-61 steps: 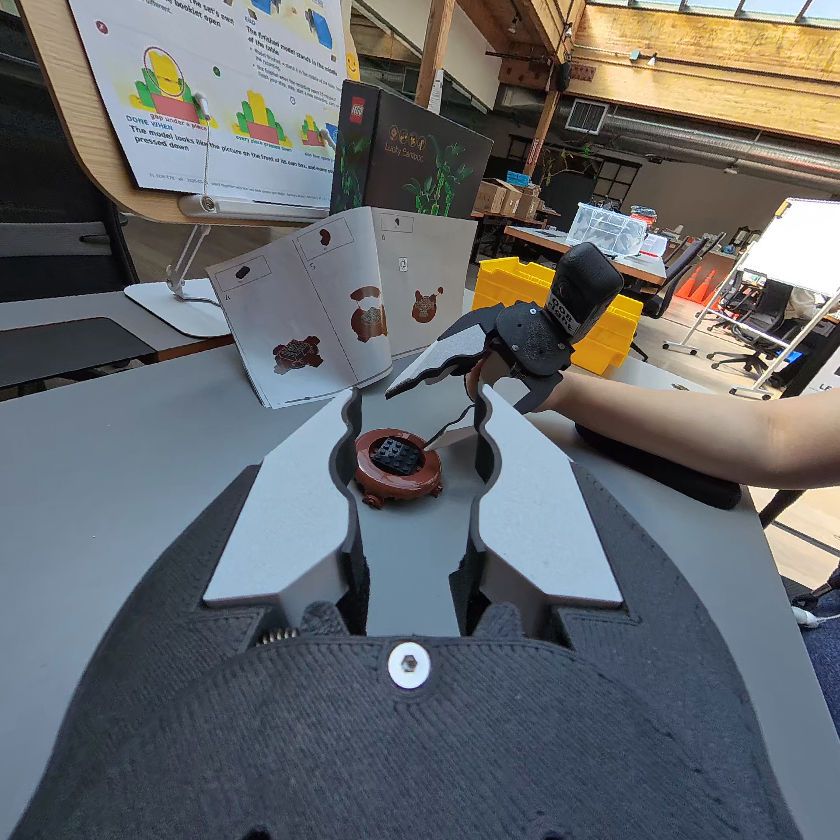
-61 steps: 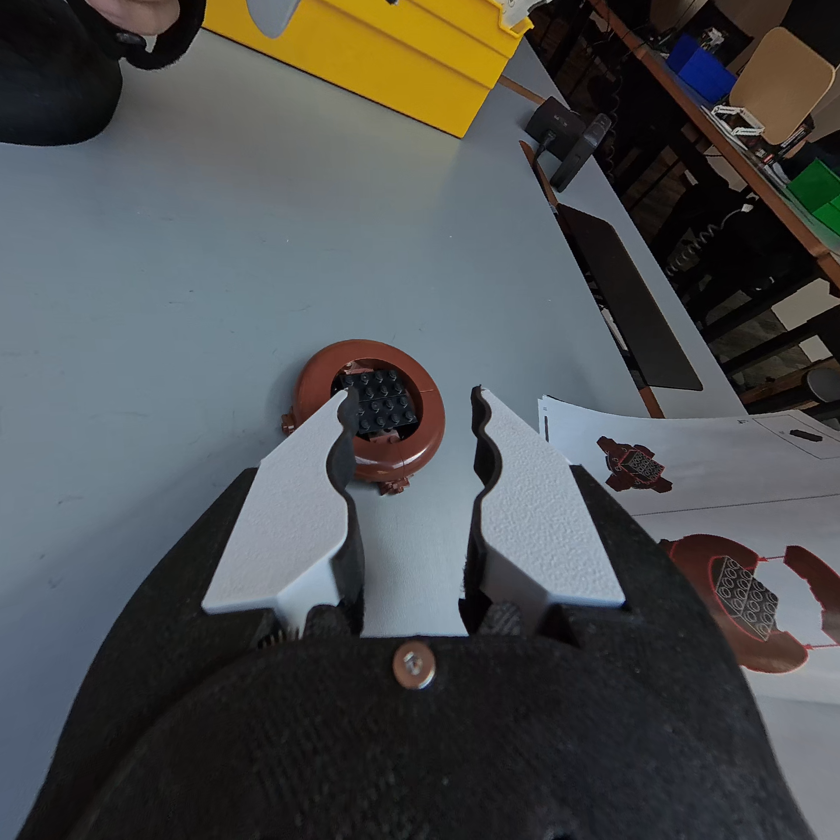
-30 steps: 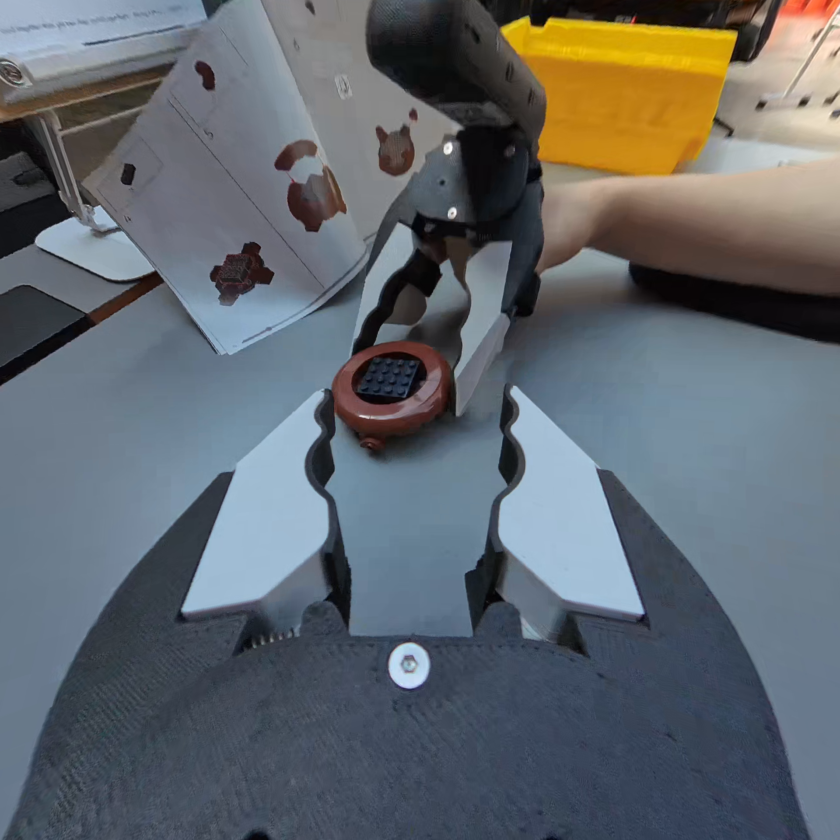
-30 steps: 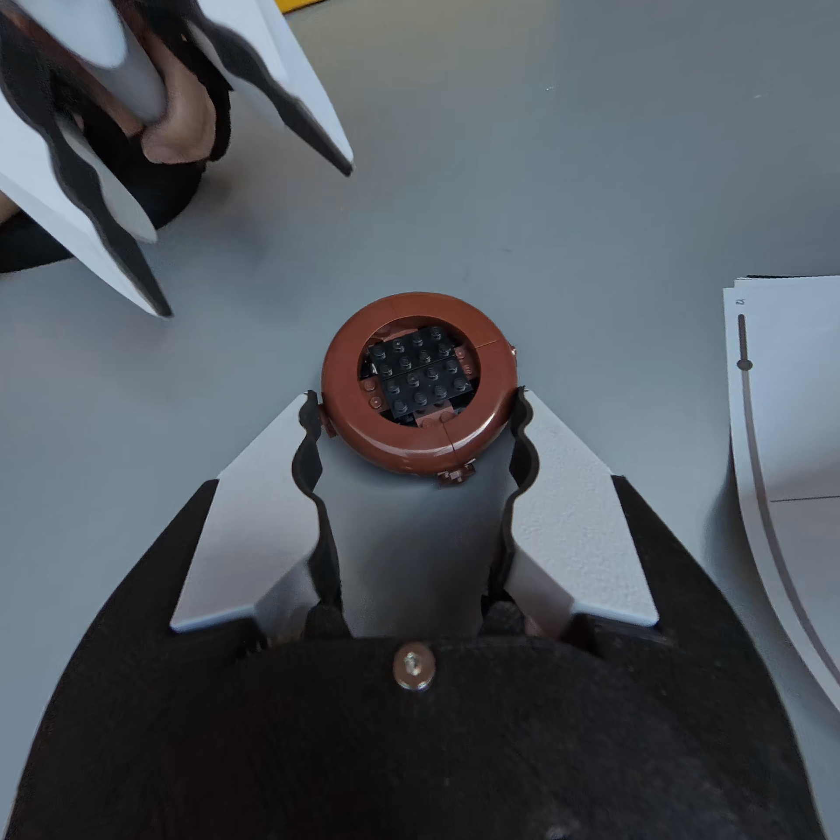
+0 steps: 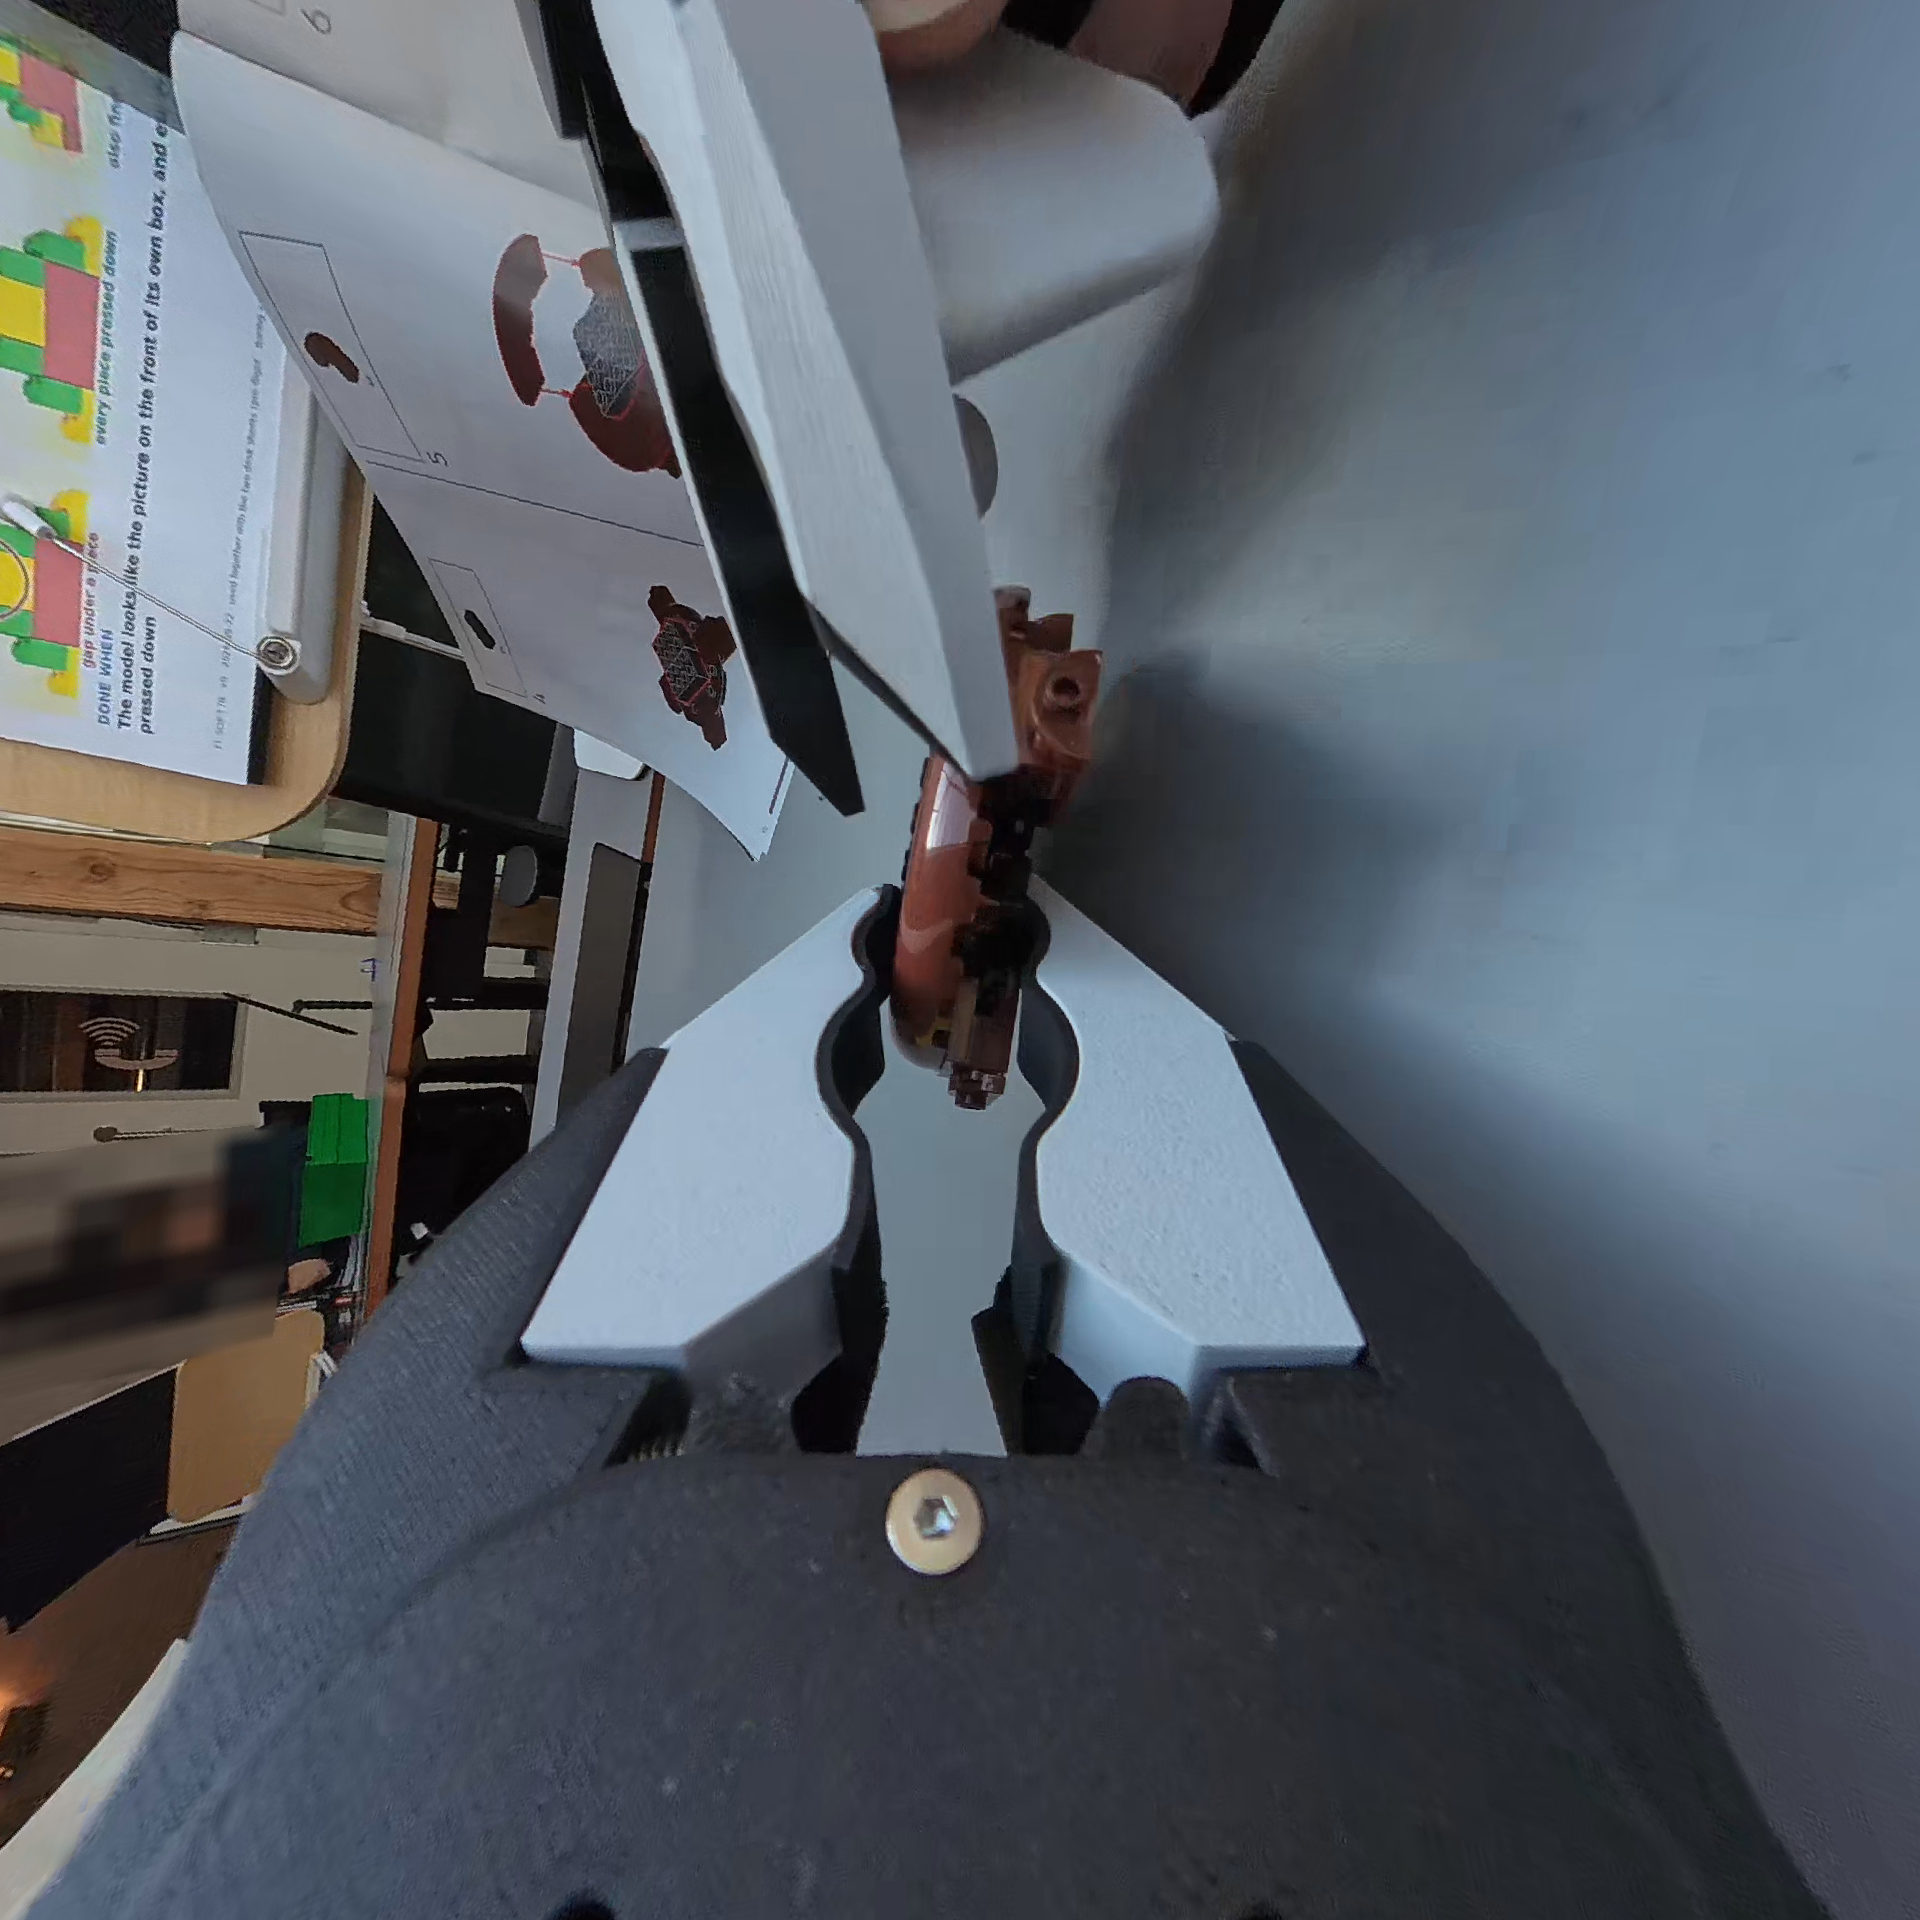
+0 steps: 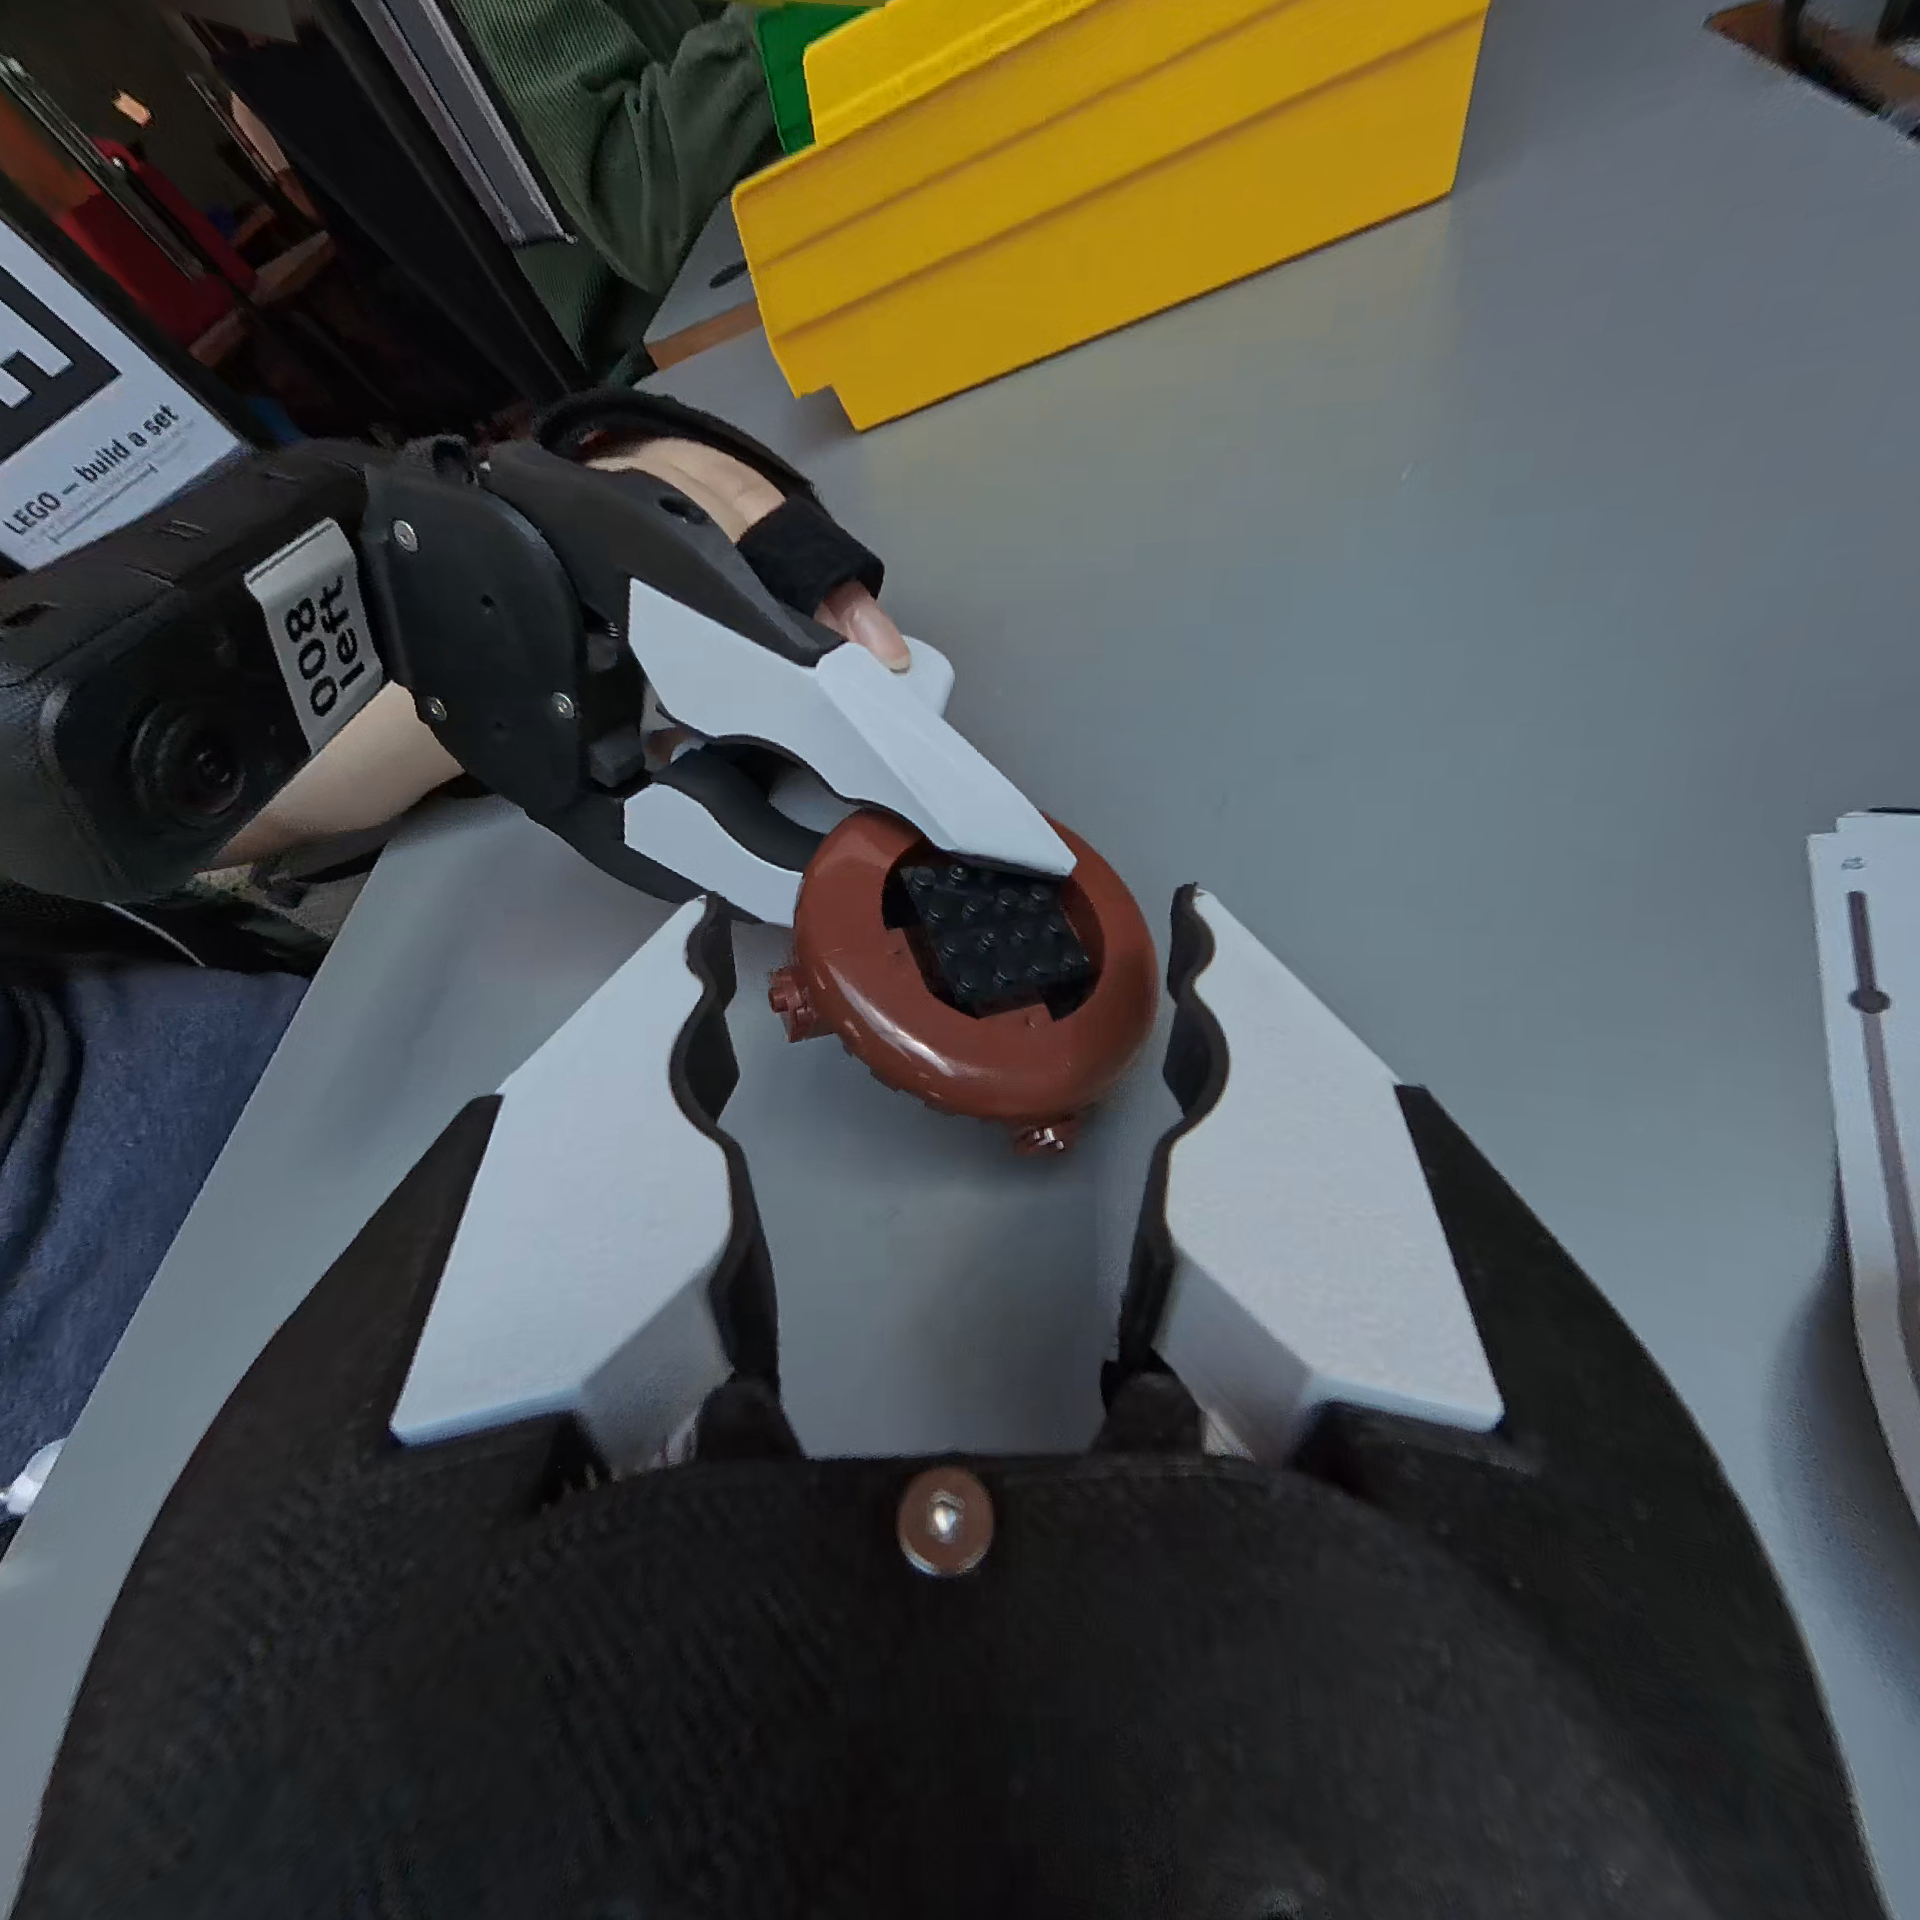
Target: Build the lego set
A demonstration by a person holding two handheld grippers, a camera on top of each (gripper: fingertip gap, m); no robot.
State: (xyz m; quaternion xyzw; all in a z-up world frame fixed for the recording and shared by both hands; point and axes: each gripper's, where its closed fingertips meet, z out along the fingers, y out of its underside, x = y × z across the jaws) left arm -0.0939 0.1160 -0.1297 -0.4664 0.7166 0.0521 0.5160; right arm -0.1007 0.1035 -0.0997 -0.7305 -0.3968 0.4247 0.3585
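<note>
Bare grey table [image 6: 1455,623] is lying open beyond the right gripper [image 6: 945,904] and off to the right of its jaws, as far as the yellow bin [image 6: 1091,187], which is sitting well ahead of the fingertips. Just right of the right-hand finger, the white edge of the booklet [image 6: 1870,1039] is cutting into that room. To the left of the jaws the table's edge is running diagonally toward the camera, with blue fabric [image 6: 125,1143] showing below it. The left gripper [image 5: 961,914] is reaching in over that edge.

The right gripper's jaws are standing wide and gripping nothing. The model [image 6: 977,977], a brown ring with a black studded plate [image 6: 997,935] in its middle, is sitting tilted between and just beyond their tips. It is lying nearer the right-hand finger than the left-hand one, with a thin gap showing on each side. Whether its low near edge is touching the table cannot be told.

The left gripper's jaws are closing narrowly on the model's far-left rim, with one finger lying over the ring onto the plate and the other passing beneath. In the left wrist view the model is showing edge-on, pinched right at the fingertips. The right gripper's fingers are coming down from straight ahead of it, one tip meeting the model's far end, though contact cannot be told. Left of these jaws the booklet's open pages are hanging close by, and the table is filling the whole right side
</note>
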